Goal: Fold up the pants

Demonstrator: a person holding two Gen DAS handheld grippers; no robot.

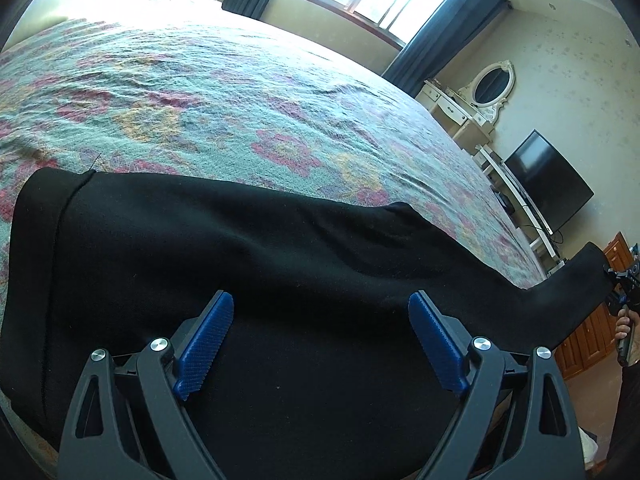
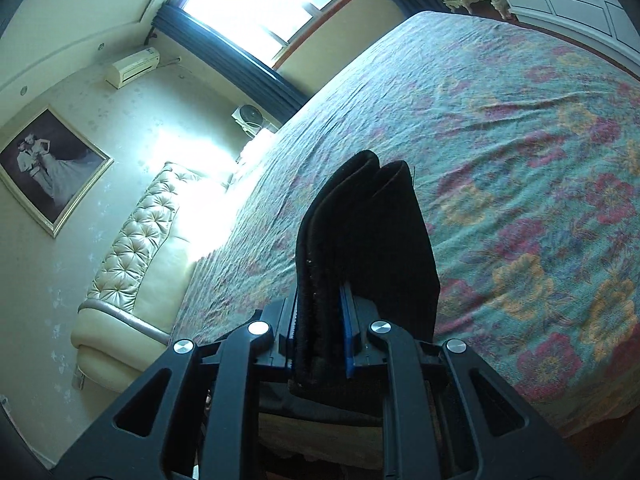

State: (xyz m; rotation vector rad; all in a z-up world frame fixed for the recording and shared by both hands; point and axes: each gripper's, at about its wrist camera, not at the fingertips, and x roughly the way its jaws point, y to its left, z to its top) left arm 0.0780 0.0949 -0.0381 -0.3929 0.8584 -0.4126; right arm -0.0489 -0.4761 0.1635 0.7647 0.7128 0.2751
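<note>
The black pants (image 1: 240,248) lie across the near part of the floral bedspread (image 1: 208,96) in the left wrist view, stretching right to where they are lifted off the bed's edge. My left gripper (image 1: 320,312) is open, its blue pads (image 1: 208,340) spread wide just above the black cloth, holding nothing. My right gripper (image 2: 320,320) is shut on a bunched end of the pants (image 2: 360,232), several layers standing up between its pads. The right gripper also shows at the far right of the left wrist view (image 1: 622,280), holding that raised end.
The bed (image 2: 520,140) fills most of both views. A cream tufted headboard (image 2: 132,248) is at its head. A dressing table with an oval mirror (image 1: 490,84), a black TV (image 1: 548,180) and wooden cabinets (image 1: 592,332) stand beyond the bed's foot.
</note>
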